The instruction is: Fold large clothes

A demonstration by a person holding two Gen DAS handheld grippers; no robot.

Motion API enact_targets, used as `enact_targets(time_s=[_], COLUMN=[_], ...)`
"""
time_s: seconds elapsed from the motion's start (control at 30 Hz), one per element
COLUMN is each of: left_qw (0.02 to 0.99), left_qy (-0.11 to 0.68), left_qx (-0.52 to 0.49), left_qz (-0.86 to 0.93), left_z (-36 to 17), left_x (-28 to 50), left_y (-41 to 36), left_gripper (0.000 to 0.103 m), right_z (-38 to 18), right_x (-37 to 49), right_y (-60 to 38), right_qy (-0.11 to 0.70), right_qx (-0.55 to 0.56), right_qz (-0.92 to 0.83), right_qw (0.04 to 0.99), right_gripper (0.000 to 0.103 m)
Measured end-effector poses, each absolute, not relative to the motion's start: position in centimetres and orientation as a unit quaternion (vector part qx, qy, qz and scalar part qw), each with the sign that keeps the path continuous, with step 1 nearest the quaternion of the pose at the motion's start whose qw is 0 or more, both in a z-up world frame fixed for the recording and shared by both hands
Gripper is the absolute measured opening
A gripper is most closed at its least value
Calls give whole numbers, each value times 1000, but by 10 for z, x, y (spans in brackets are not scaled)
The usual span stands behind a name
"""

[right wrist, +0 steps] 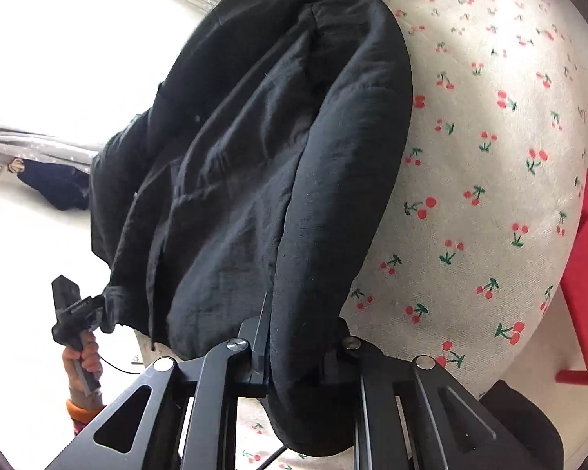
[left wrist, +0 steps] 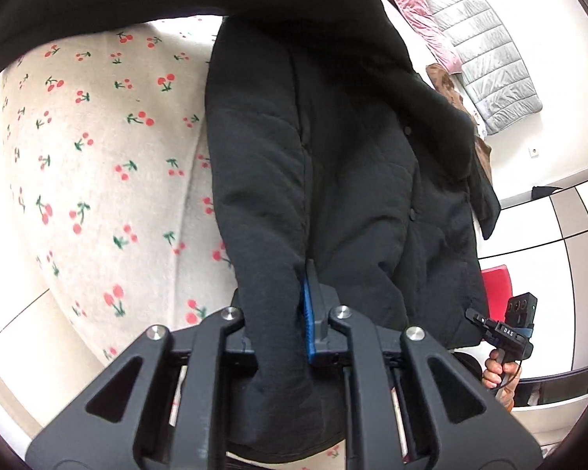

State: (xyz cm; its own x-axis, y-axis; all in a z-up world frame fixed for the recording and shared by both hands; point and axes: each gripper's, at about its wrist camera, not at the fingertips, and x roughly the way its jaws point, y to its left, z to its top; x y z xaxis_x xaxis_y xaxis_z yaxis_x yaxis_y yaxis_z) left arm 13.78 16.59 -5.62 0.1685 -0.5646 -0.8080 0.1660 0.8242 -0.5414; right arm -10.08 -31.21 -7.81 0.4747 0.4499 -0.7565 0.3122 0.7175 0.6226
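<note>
Each hand-held gripper, left point(left wrist: 284, 313) and right point(right wrist: 300, 333), clamps the black jacket point(left wrist: 333, 156) between its fingers

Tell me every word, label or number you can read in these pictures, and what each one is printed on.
"DAS": white letters on the black body of the right claw, seen from the left wrist camera.
Nothing else is readable: the black jacket shows no label, and the cherry-print cover carries pictures only, no writing.

Each wrist camera looked forward along its fingers, very near the black jacket point(left wrist: 333, 164) point(right wrist: 262, 180). Both views shared the cherry-print cloth point(left wrist: 109, 164) point(right wrist: 482, 180).
</note>
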Motion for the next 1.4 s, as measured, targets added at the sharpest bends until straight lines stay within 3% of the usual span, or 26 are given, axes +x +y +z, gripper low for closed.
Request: enact_targets(time_s=[0.27,0.43,0.57,0.7,0.8,0.87,0.9,0.93,0.97,1.13,1.4], left_qw=[770,766,742,714,708,725,738,751,770,804,819], left_qy=[544,533,576,635,657,640,624,608,583,534,505], left_qx=[-162,-136,-83,-16,30,39,44,49,57,98,136], left_qz=[-292,-333,-332,-296,-257,-253,-253,-253,-253,-242,-236], left_z=[38,72,57,6,-6,7,20,30,44,75,78], left_x=[76,19,-14,-20,-18,-15,-12,-11,-7,44,189], left_y=[171,175,161,150,148,149,150,150,150,136,78], left_gripper=[13,13,13,17,30,47,56,72,79,81,83], right_z=[56,95,81,29,3,5,13,22,33,92,139], right_x=[-118,-143,-153,-169,-174,-189,-193,-192,-191,-155,-8], right_y=[-347,-378,-396,-399,-388,-393,-396,-398,-398,-392,-361], right_qy=[382,355,378,453,516,521,518,513,507,485,475], right_qx=[302,278,270,240,201,187,187,186,181,153,110], right_qz=[13,-32,-64,-88,-107,-115,-112,-110,-108,-78,-22], right_qw=[873,892,883,854,826,825,827,831,836,857,873], right_gripper=[8,8,8,9,17,26,37,52,57,63,69])
